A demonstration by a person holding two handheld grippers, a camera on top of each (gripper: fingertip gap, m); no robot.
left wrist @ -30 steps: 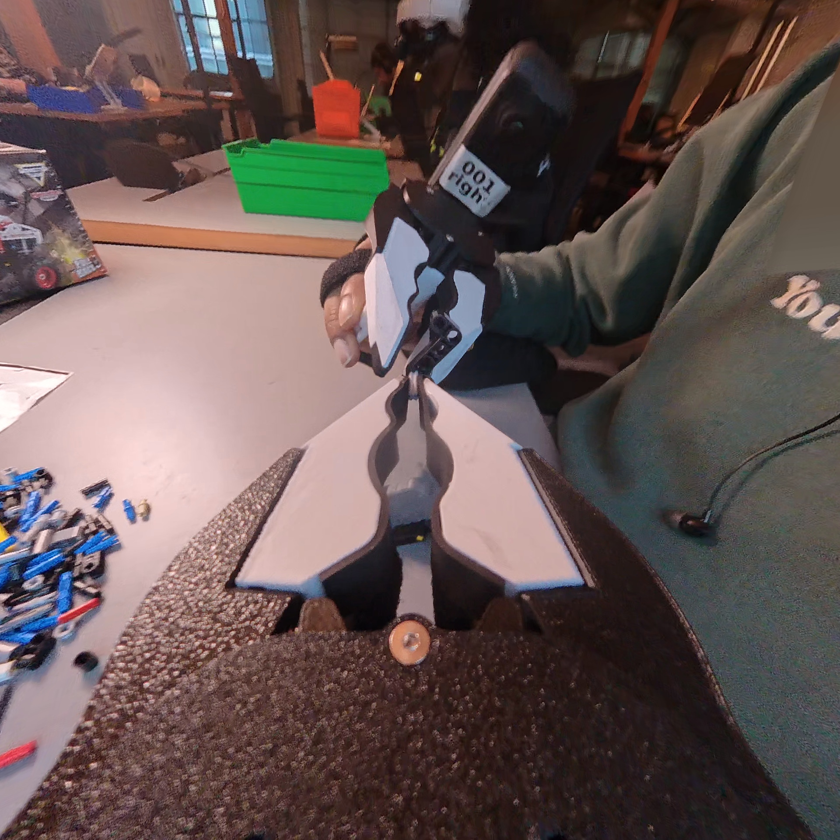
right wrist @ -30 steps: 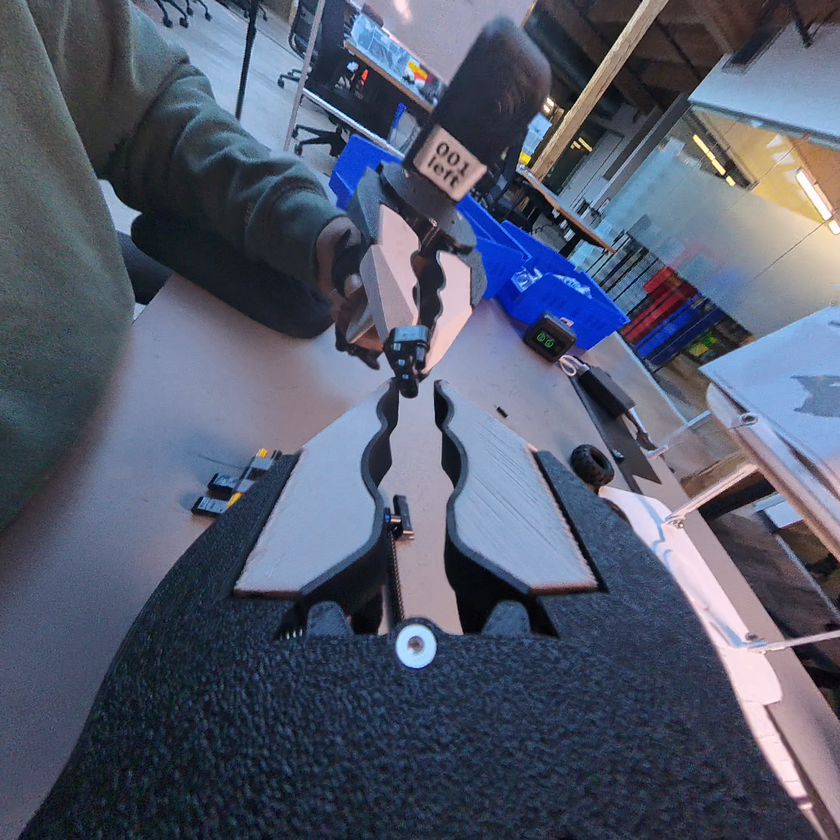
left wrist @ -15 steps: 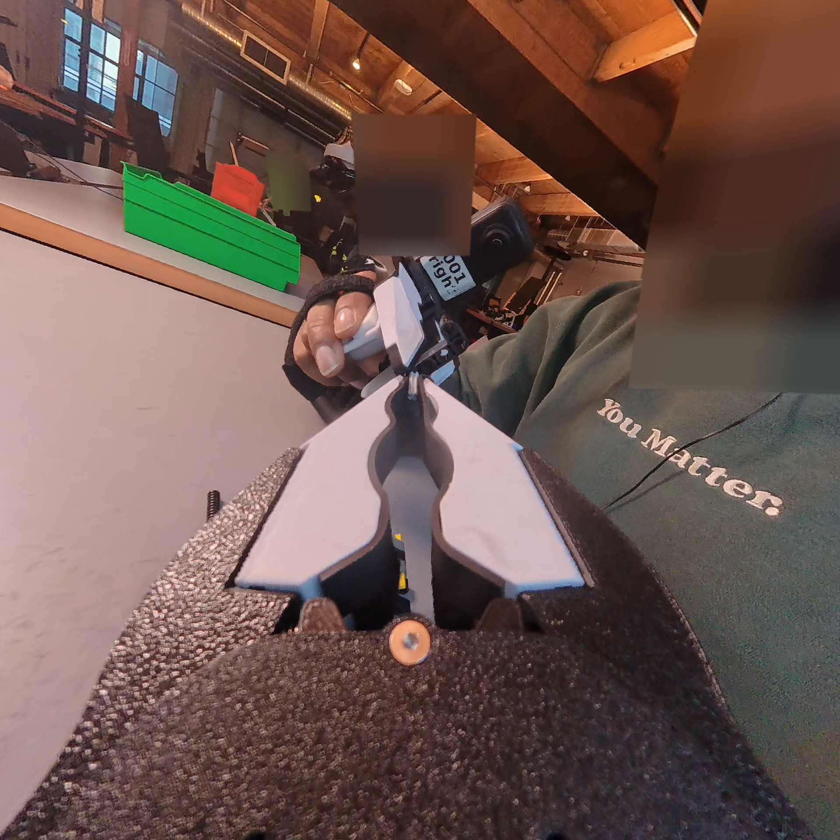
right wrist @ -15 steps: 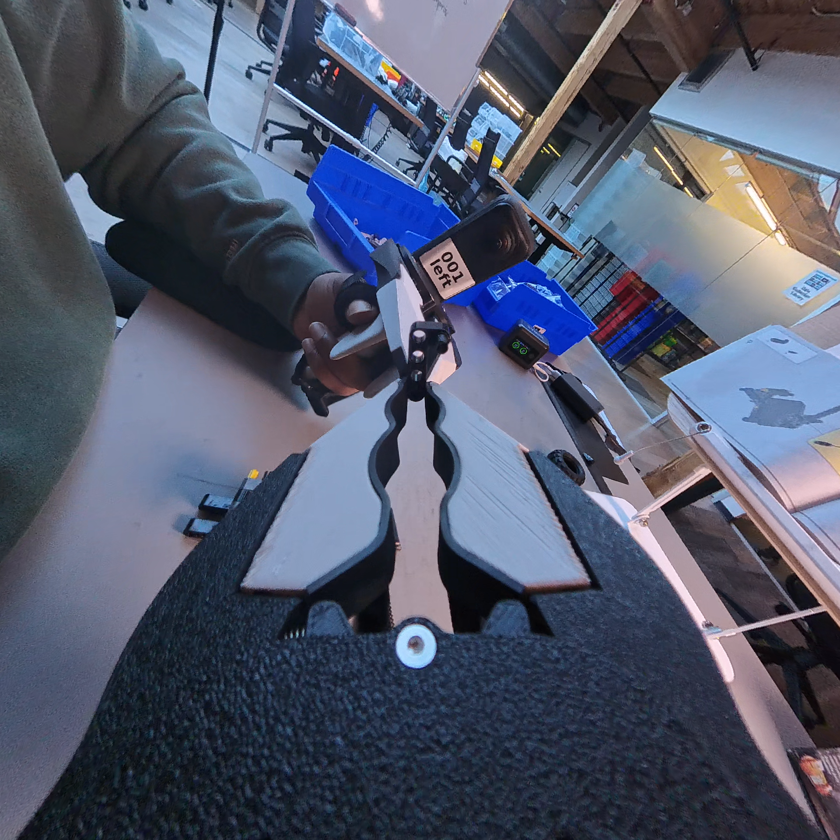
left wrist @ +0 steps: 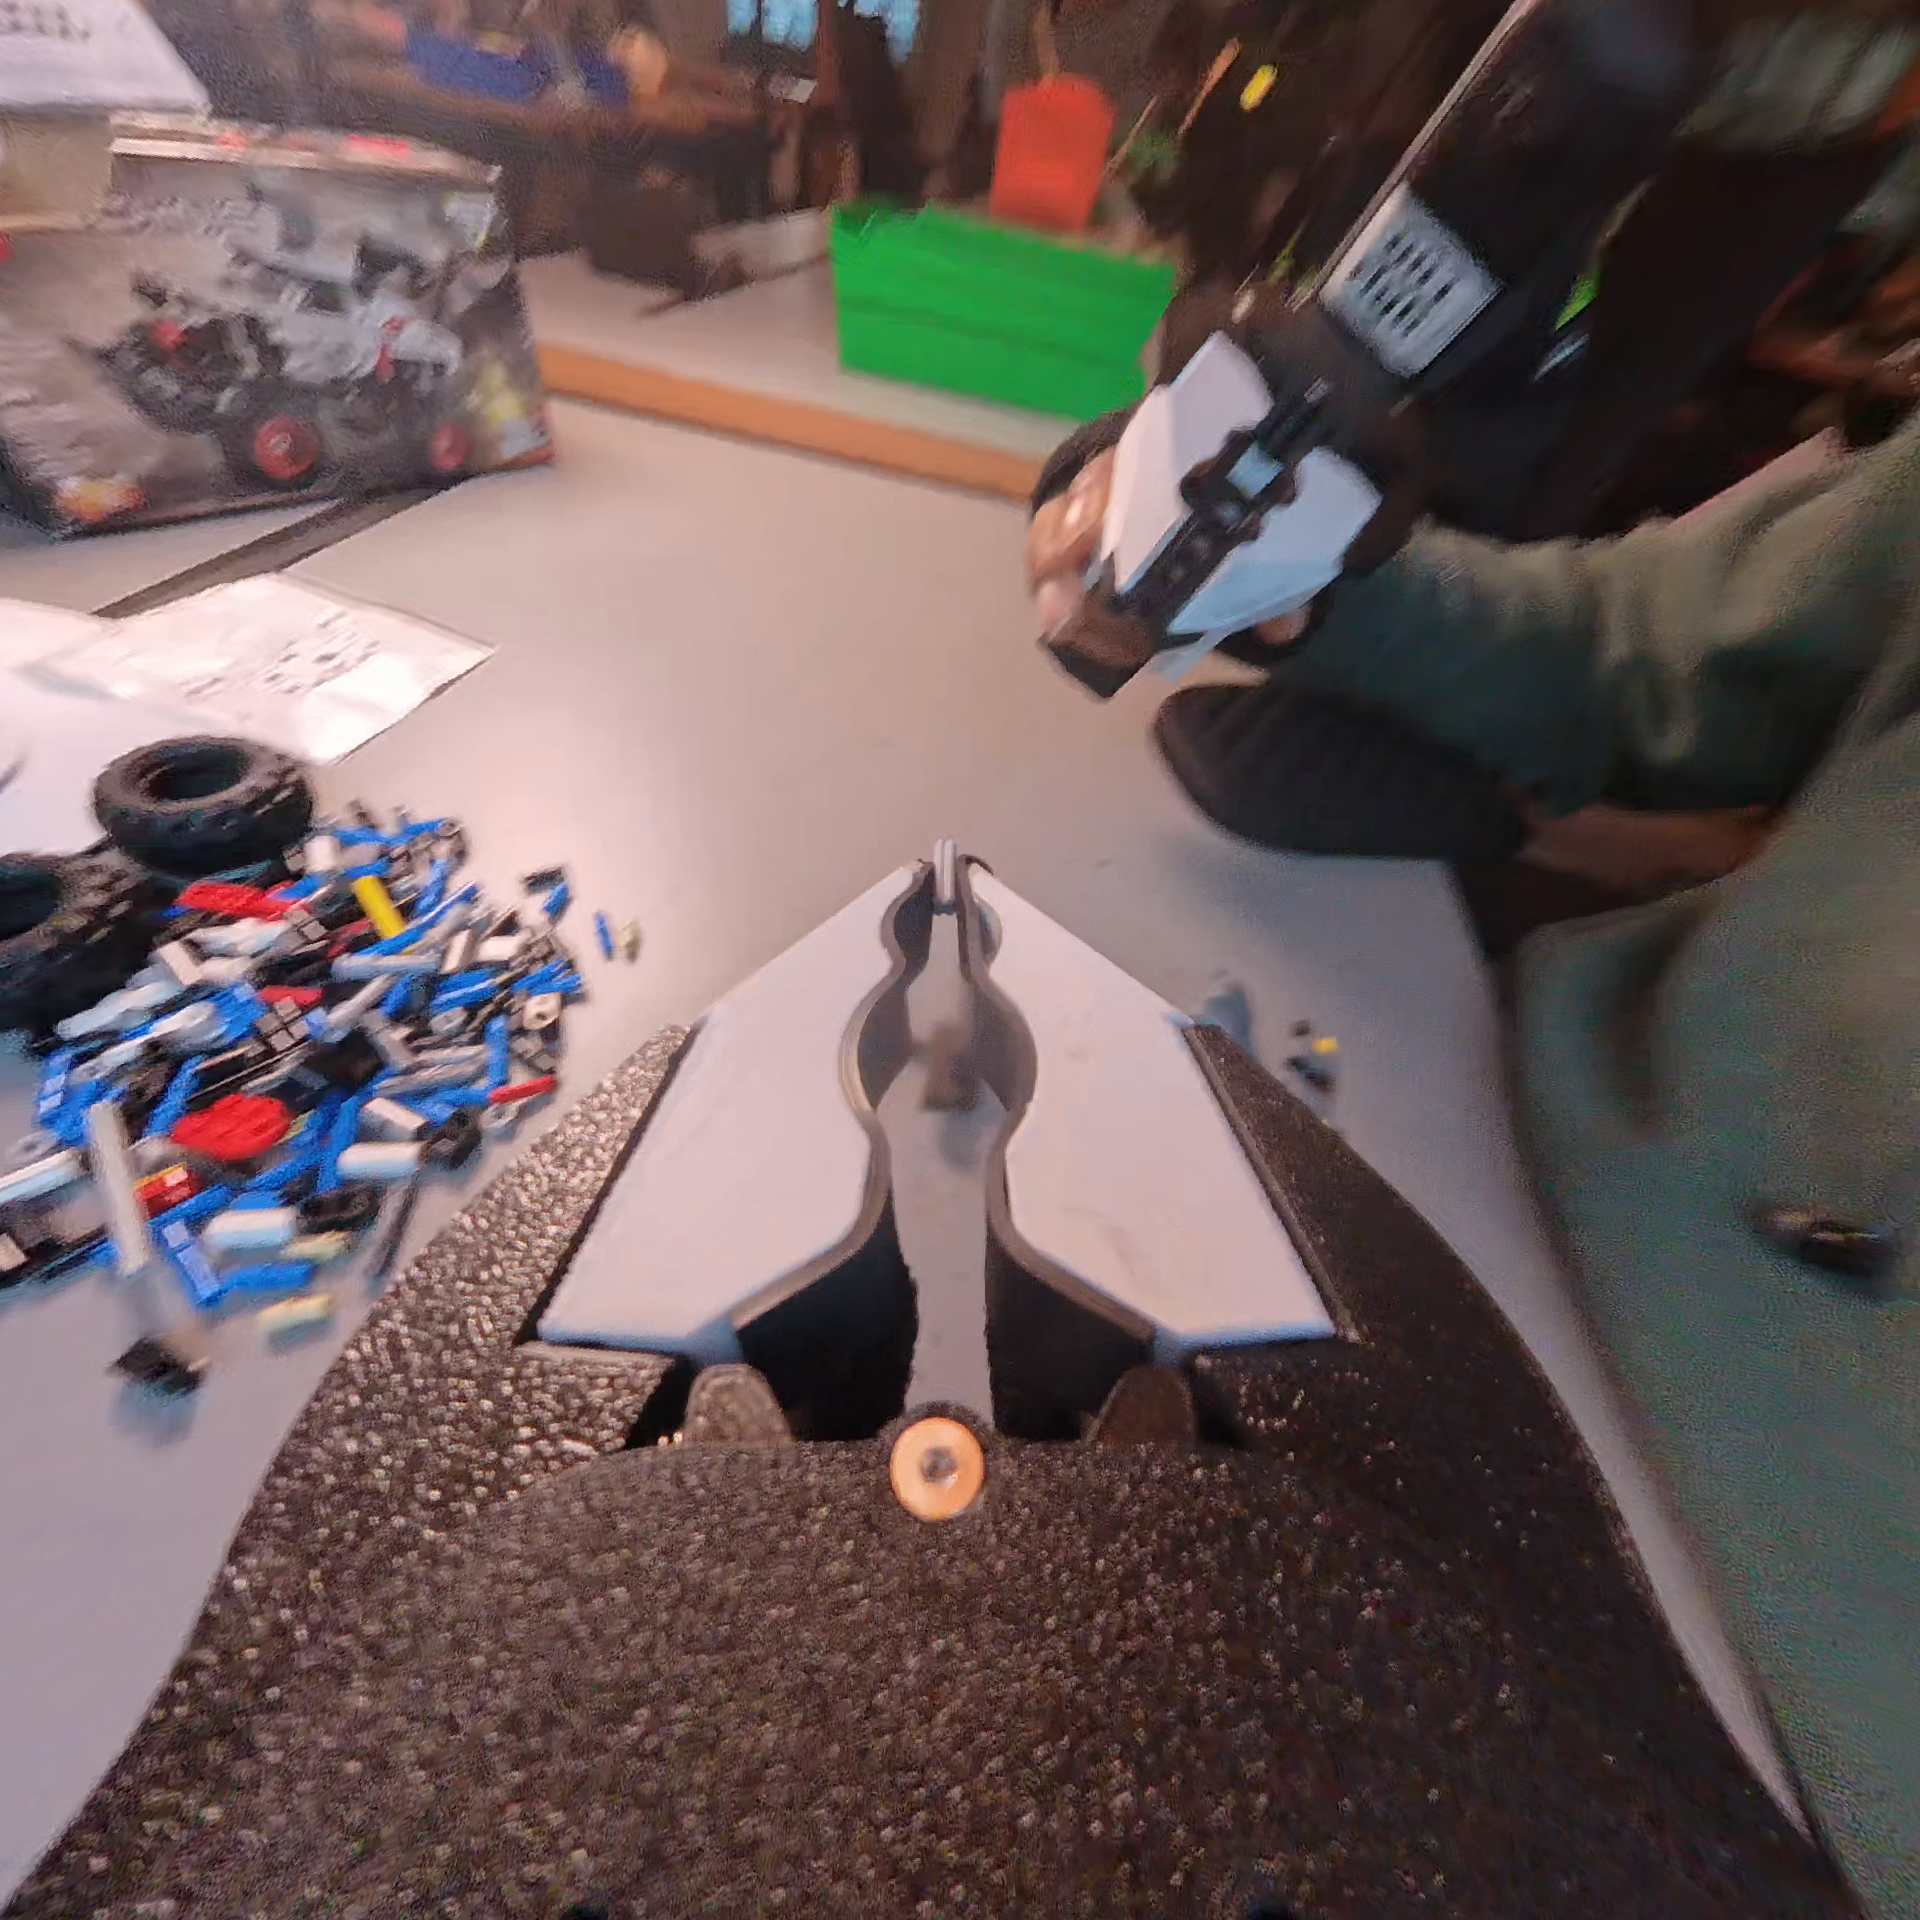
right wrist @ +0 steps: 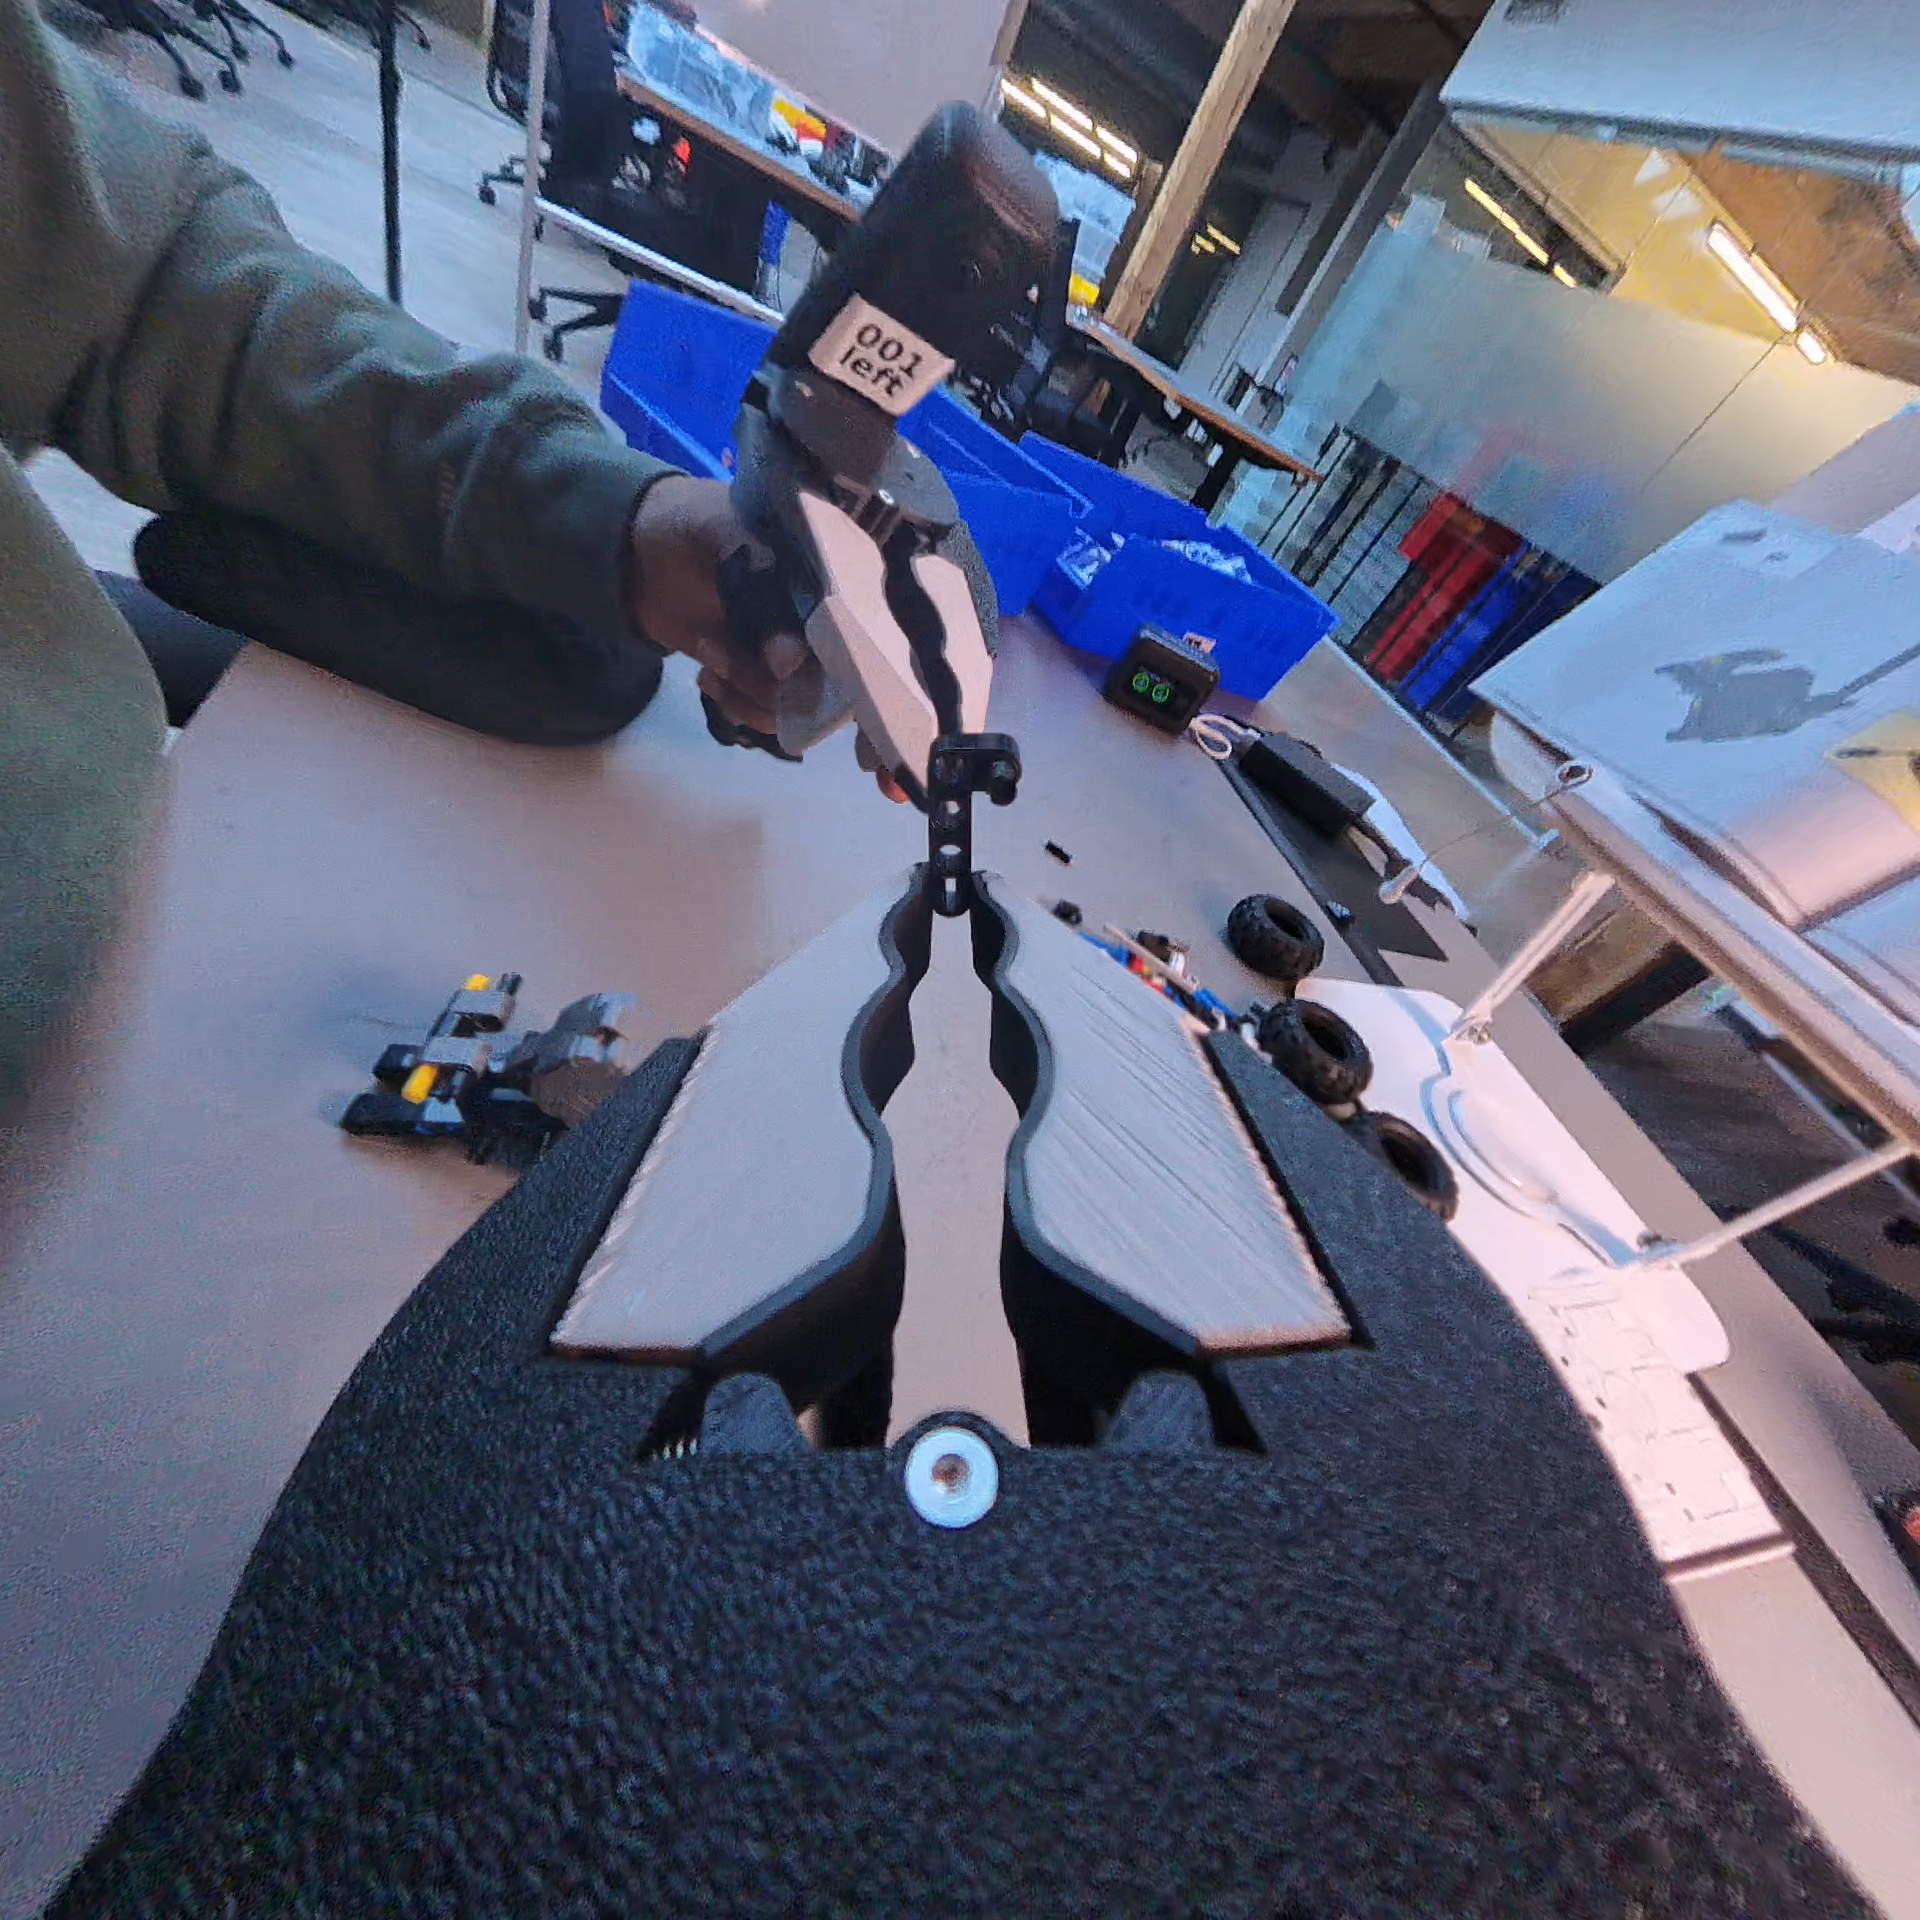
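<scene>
The right hand-held gripper [right wrist: 948,902] is clamped at its tips on a black holed beam [right wrist: 954,821] standing above the surface [right wrist: 312,852]. The left hand-held gripper [left wrist: 948,883], nearly together, pinches a small grey pin [left wrist: 943,871]; loose bricks [left wrist: 281,1049] lie left.

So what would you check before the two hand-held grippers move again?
1. Right hand-held gripper grips the black beam: ok, shut on its lower end.
2. Left hand-held gripper holds the small grey pin: ok, pinched at the tips.
3. Grippers apart, not colliding: ok, the left wrist view shows a gap.
4. Pin lined up with a beam hole: cannot tell.
5. Parts pile out of the way on the table: ok, it lies off to the side.
6. Left wrist view sharp: not ok, blurred.
</scene>
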